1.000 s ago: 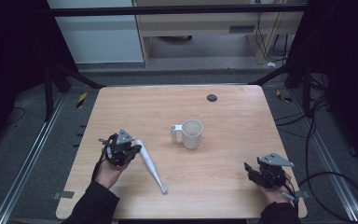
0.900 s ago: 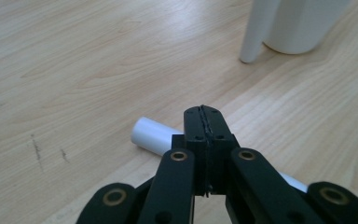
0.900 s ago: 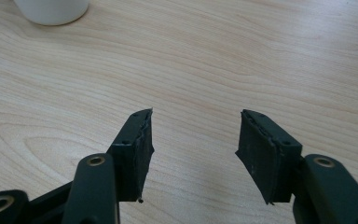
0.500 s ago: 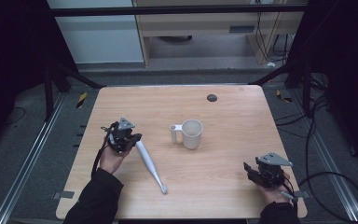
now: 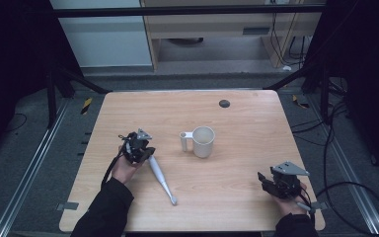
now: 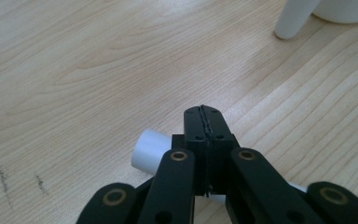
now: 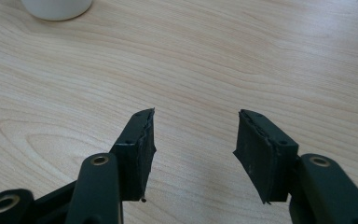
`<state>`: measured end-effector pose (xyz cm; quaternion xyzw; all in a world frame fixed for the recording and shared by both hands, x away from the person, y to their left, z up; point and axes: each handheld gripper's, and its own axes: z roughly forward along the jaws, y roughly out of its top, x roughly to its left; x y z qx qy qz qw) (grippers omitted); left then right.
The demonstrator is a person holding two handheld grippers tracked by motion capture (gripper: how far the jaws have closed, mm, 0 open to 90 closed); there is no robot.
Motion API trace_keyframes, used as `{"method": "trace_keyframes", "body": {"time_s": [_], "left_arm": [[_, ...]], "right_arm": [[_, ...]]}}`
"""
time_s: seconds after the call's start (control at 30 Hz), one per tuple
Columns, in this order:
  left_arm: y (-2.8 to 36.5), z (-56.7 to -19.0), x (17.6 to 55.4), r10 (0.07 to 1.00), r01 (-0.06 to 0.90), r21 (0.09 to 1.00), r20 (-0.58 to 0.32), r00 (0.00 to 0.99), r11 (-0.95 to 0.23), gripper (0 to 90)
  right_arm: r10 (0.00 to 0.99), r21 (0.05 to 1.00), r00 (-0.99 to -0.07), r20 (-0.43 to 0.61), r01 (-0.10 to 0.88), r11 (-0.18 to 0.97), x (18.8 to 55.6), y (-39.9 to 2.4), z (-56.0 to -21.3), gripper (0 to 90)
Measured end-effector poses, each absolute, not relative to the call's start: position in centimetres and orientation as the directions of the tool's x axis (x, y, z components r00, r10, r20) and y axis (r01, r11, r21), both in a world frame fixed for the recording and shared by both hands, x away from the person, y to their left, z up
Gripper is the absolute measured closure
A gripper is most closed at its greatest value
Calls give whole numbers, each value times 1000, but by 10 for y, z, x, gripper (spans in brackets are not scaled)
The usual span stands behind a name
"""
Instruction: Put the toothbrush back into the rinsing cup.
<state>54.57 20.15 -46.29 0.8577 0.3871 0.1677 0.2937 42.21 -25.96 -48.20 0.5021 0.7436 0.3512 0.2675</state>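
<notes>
A long white tapered tool (image 5: 161, 179) lies flat on the wooden table (image 5: 237, 197), thick end toward the upper left. My left gripper (image 5: 145, 152) sits over that thick end. In the left gripper view its jaws are pressed together (image 6: 203, 116) with nothing between them, and the tool's round white end (image 6: 149, 150) shows beneath them. A white mug (image 5: 203, 141) stands upright mid-table, handle to the left, and its handle (image 6: 292, 19) shows in the left gripper view. My right gripper (image 5: 267, 183) rests near the front right corner, open (image 7: 193, 144) over bare wood.
A small dark round mark (image 5: 224, 103) lies near the table's far edge. The mug's base (image 7: 56, 8) sits far ahead of the right jaws. Cables (image 5: 345, 148) run across the floor to the right of the table.
My left gripper has moved away from the person and slightly right, ending over the tool's thick end. The tool, the mug and the right gripper have stayed put.
</notes>
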Motion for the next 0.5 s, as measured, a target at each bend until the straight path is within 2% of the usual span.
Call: {"method": "trace_keyframes", "body": {"time_s": [0.5], "left_arm": [[203,-466,543,754,576,608,57,654,-546,890]], "right_arm": [[934,791,-355,-45,558,250,421,-261,-482,465]]}}
